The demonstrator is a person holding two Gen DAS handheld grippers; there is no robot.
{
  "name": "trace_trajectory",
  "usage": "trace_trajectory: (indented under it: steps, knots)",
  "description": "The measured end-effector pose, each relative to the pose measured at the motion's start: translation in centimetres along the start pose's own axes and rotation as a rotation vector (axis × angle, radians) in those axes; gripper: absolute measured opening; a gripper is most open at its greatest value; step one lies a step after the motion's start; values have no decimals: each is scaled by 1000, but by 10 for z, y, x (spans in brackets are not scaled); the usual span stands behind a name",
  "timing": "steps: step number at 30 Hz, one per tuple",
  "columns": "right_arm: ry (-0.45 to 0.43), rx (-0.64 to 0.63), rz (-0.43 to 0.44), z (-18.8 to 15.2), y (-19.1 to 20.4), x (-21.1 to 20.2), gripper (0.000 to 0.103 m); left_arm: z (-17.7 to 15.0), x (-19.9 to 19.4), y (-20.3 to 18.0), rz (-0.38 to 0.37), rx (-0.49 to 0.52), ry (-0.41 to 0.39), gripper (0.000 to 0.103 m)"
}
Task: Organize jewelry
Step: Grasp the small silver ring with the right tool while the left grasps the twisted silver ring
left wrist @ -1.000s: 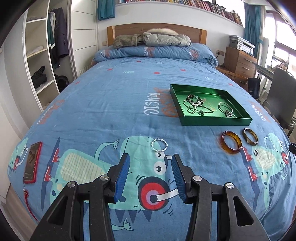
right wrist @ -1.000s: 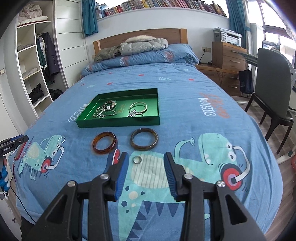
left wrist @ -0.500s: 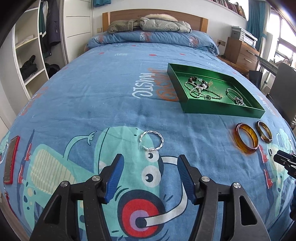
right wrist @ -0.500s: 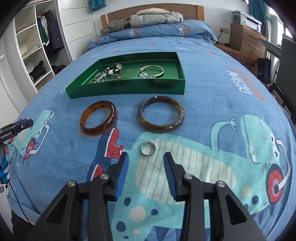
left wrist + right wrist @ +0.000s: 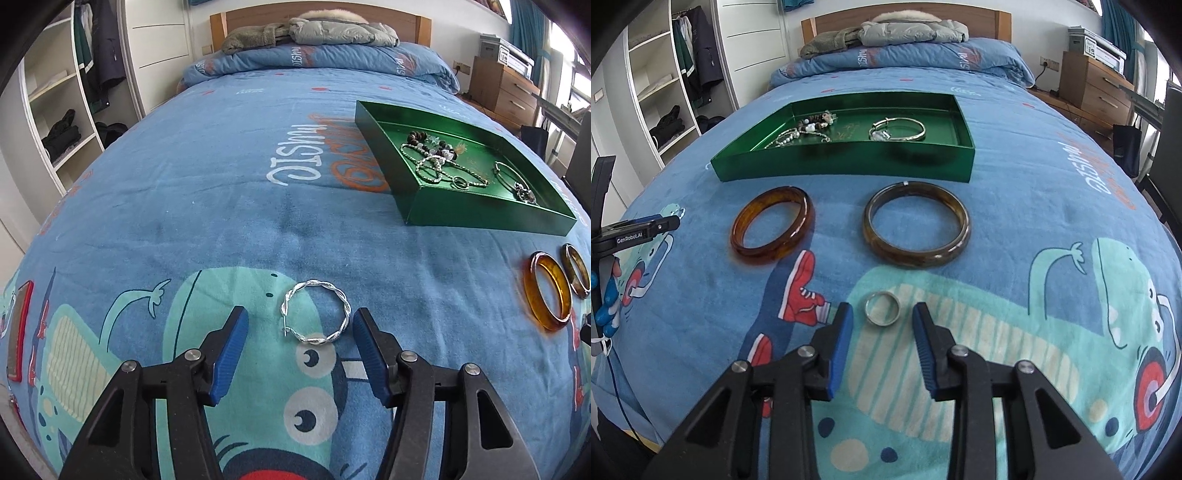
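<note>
The bedspread [image 5: 1015,192] gives open room all round. The green tray [image 5: 849,166], already holding chains and a bangle, sits mid-bed, probably the collecting place. Two bangles lie before it. The left gripper [image 5: 297,339], jaws closing, brackets the twisted silver hoop [image 5: 316,317], apparently untouched. The right gripper [image 5: 882,325], narrower and closing, straddles the small silver ring [image 5: 882,308].

Right tongs [image 5: 882,325]: blue pads closing, a small silver ring [image 5: 882,308] on the bed [image 5: 1015,229] just ahead between their tips, untouched. Beyond it: amber bangle [image 5: 772,230] and dark brown bangle [image 5: 917,223], side by side. Behind them: green tray [image 5: 842,162] holding a silver bracelet [image 5: 897,129] and beaded chains [image 5: 803,133]. Left tongs [image 5: 639,230] at the left edge.
</note>
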State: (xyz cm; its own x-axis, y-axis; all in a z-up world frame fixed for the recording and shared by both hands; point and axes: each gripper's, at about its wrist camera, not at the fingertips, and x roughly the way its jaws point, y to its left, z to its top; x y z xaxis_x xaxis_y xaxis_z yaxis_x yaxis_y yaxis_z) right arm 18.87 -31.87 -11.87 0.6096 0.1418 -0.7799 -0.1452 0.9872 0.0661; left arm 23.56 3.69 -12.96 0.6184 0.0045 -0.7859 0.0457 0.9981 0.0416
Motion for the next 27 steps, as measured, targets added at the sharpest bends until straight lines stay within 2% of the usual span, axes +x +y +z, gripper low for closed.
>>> trace_trajectory:
  steps: [9,13,27]
  knots:
    - [-15,-14,-17,-2,2,4,26,2,5,-10,28,42,-28,40]
    - [-19,-20,-37,-1,6,5,19,3,6,-10,23,42,-38,39]
    - [-19,-22,-75,0,11,4,19,1,2,-7,1,34,-54,38]
